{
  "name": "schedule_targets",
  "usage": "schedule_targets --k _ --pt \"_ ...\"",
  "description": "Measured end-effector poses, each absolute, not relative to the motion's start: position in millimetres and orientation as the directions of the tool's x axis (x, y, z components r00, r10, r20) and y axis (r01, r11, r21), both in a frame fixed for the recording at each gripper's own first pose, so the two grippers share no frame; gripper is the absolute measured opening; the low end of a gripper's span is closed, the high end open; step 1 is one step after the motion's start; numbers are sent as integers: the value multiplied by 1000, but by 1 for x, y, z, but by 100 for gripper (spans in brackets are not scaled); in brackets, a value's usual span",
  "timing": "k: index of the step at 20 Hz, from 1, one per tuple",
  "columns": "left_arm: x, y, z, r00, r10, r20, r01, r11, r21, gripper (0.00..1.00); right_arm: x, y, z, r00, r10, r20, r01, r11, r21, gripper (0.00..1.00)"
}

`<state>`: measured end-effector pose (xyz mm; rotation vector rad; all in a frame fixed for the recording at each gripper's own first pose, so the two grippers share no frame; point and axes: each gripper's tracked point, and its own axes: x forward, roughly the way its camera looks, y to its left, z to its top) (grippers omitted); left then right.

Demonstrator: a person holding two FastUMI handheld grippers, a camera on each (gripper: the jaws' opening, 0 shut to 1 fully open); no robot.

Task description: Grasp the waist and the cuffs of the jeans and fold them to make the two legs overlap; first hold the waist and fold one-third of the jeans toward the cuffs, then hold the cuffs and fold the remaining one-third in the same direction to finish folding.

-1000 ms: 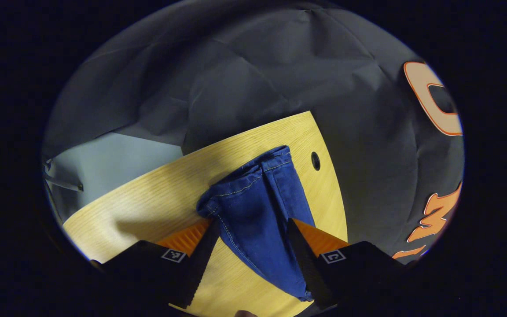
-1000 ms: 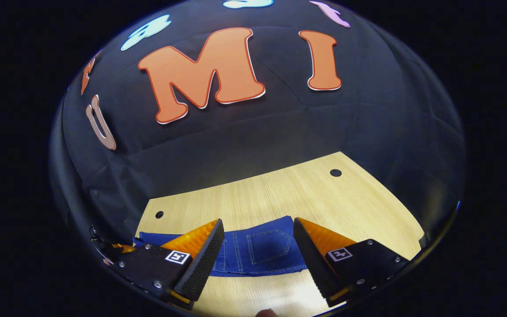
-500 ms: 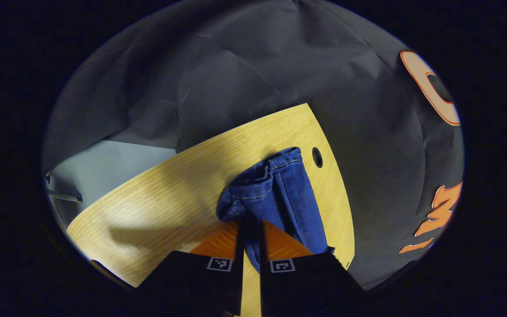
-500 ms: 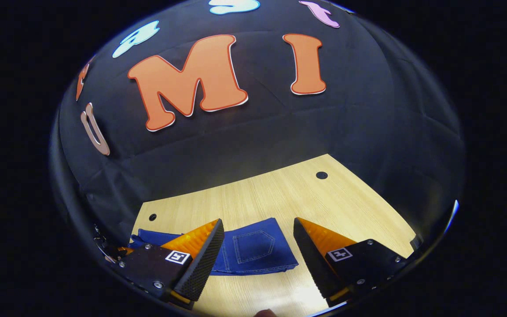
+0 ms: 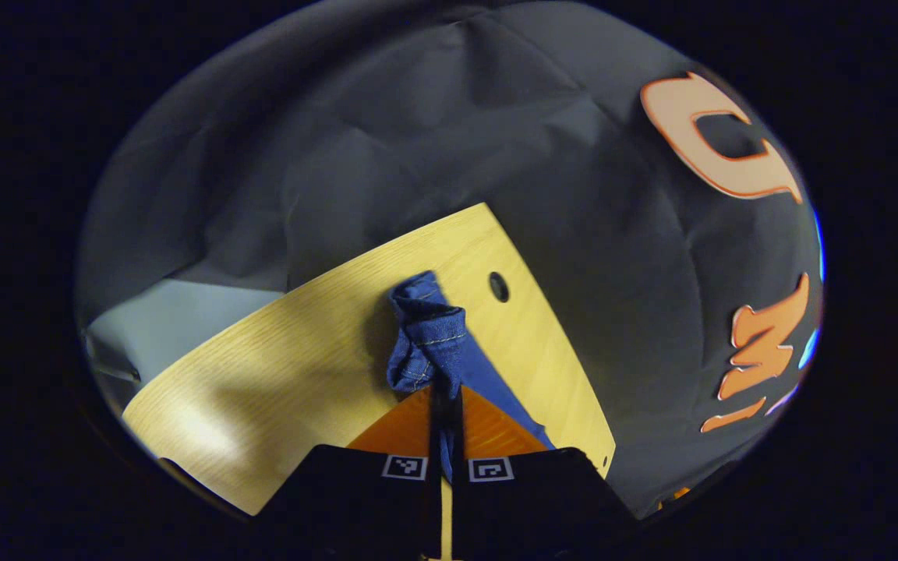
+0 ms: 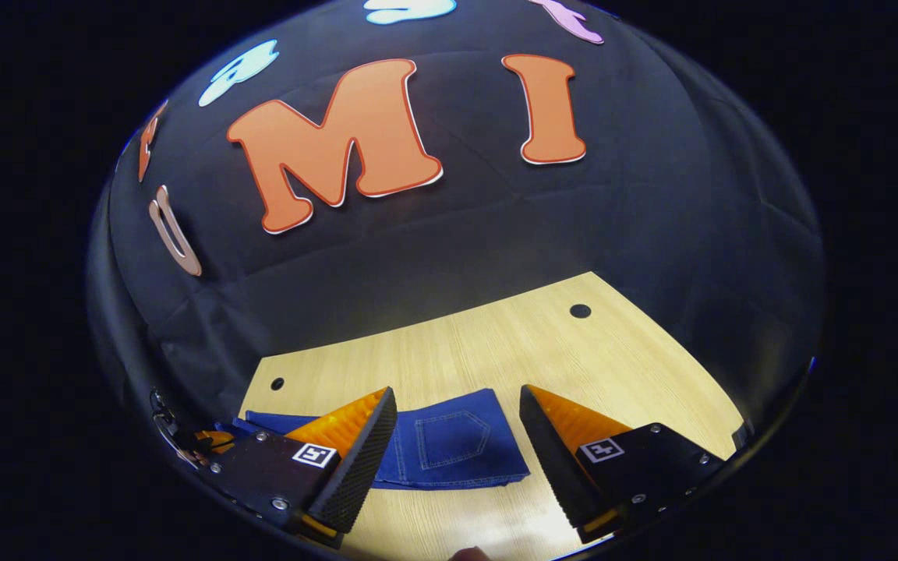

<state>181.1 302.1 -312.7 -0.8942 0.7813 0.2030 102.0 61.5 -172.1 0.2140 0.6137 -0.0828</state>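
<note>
Wooden table (image 6: pixel 496 343) bears jeans (image 6: pixel 449 444) — cuffs bunched, partly hidden.

The dark blue denim jeans (image 6: pixel 449 444) lie flat on the light wooden tabletop (image 6: pixel 511 351), back pocket upward, waist end toward 3 o'clock. In the left gripper view their bunched cuff end (image 5: pixel 426 339) rises toward 12 o'clock, pinched at its base.

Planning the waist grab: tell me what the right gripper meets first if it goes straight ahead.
Likely the jeans: their pocket end lies flat on the table between the open right gripper's fingers. Depth is unclear.
</note>
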Motion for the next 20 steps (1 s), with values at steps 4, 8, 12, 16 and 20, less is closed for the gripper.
schedule_targets --k 4,8,12,16,20 --pt "183 271 -255 772 -159 -615 -334 722 -606 5 107 61 -168 824 39 -566 94 974 204 98" --pt "185 218 -204 805 -199 -560 -224 771 -596 5 108 54 -164 833 67 -550 71 972 226 98" --pt "190 161 -162 820 -252 -514 -109 812 -573 5 108 40 -159 844 73 -532 65 970 236 98" --pt "190 101 -129 819 -314 -480 -7 832 -555 5 105 28 -159 846 85 -527 58 967 249 98" --pt "194 36 -111 803 -379 -461 87 839 -537 5 100 6 -159 849 84 -522 67 962 264 98"
